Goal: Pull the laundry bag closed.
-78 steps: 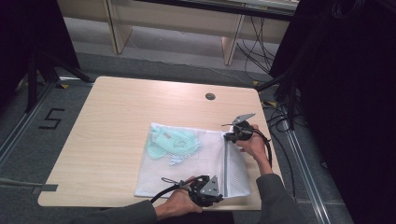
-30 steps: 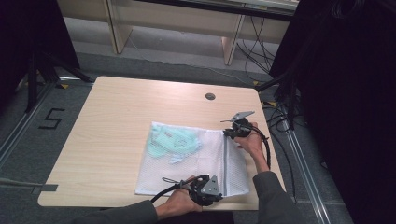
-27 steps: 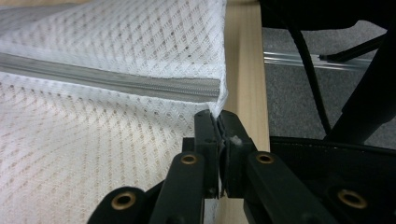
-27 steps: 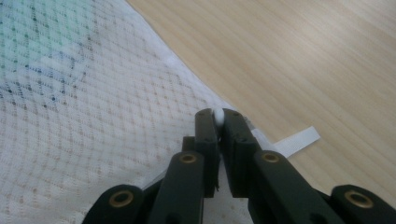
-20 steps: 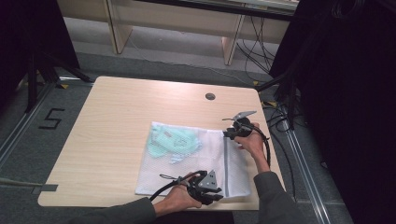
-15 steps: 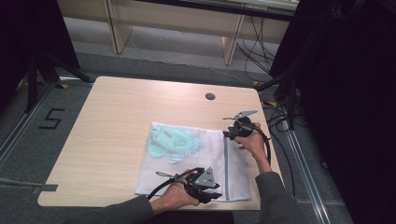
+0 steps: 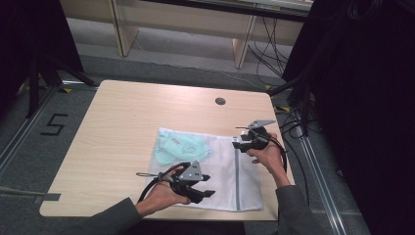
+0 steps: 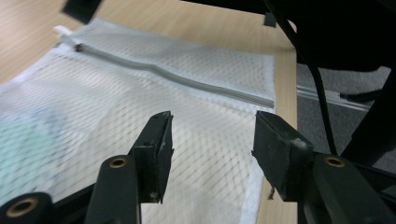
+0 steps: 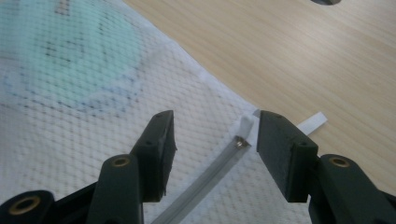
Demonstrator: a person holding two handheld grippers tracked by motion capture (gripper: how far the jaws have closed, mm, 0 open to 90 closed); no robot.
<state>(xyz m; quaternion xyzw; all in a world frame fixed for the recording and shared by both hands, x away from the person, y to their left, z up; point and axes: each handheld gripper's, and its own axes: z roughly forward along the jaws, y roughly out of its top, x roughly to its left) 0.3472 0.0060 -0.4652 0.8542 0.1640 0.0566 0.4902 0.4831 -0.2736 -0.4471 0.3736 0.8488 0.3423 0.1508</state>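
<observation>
A white mesh zip bag (image 7: 218, 161) lies flat on the wooden table (image 7: 132, 112) with a mint-green garment (image 7: 178, 146) inside its left part. My left gripper (image 7: 206, 186) hovers over the bag's near edge. Its jaws have just been opening and stand open above the mesh (image 8: 187, 56), with the zipper (image 8: 187, 80) beyond them. My right gripper (image 7: 237, 142) is at the far end of the zipper (image 7: 237, 181). Its jaws have also just been opening and are open, with the zipper slider (image 9: 240, 140) between them and untouched. The garment (image 9: 79, 56) shows blurred to the left.
A round cable hole (image 7: 220, 101) sits near the table's far edge. The bag reaches close to the near and right table edges. Cables (image 7: 293, 122) trail on the floor at the right, and a number 5 (image 7: 54, 125) marks the floor at the left.
Both grippers went from shut on the bag to open. The left gripper moved left and lifted away from the zipper's near end. The right gripper rose slightly at the far end.
</observation>
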